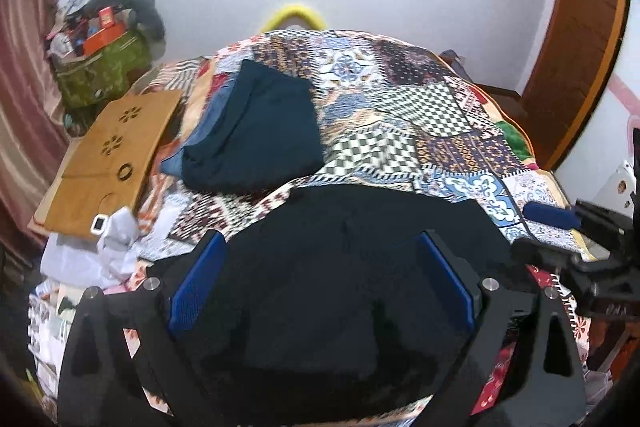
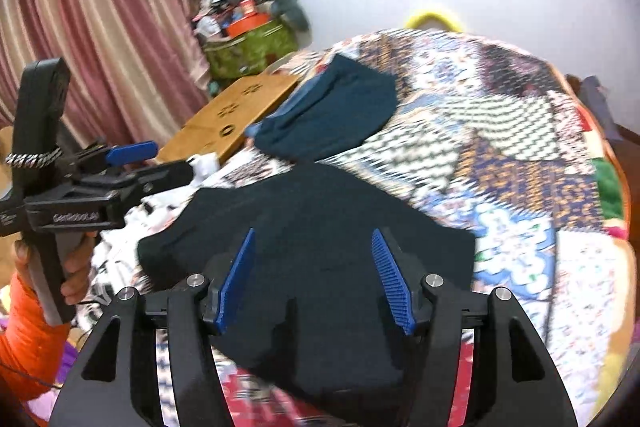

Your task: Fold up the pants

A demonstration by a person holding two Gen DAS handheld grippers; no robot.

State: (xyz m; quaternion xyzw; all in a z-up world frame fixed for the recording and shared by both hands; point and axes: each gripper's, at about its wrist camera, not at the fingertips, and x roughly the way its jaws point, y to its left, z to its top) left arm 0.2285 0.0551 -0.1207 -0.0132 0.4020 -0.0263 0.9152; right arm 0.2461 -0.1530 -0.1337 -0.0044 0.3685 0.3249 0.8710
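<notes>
Pants (image 2: 312,247) folded flat, long axis toward camera | left gripper (image 1: 322,259) agape | right gripper (image 2: 314,255) agape

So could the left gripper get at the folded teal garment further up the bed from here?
Probably yes. The left gripper is open and holds nothing, hovering over the black pants; the teal garment lies just beyond them on the quilt, nothing covering it.

We see matt dark cloth in the pants (image 2: 320,227), a soft printed patchwork quilt (image 1: 420,107), a smooth wooden lap tray (image 1: 108,155), and ribbed blue pads (image 2: 390,279) on the matt black plastic right gripper (image 2: 312,283).
</notes>
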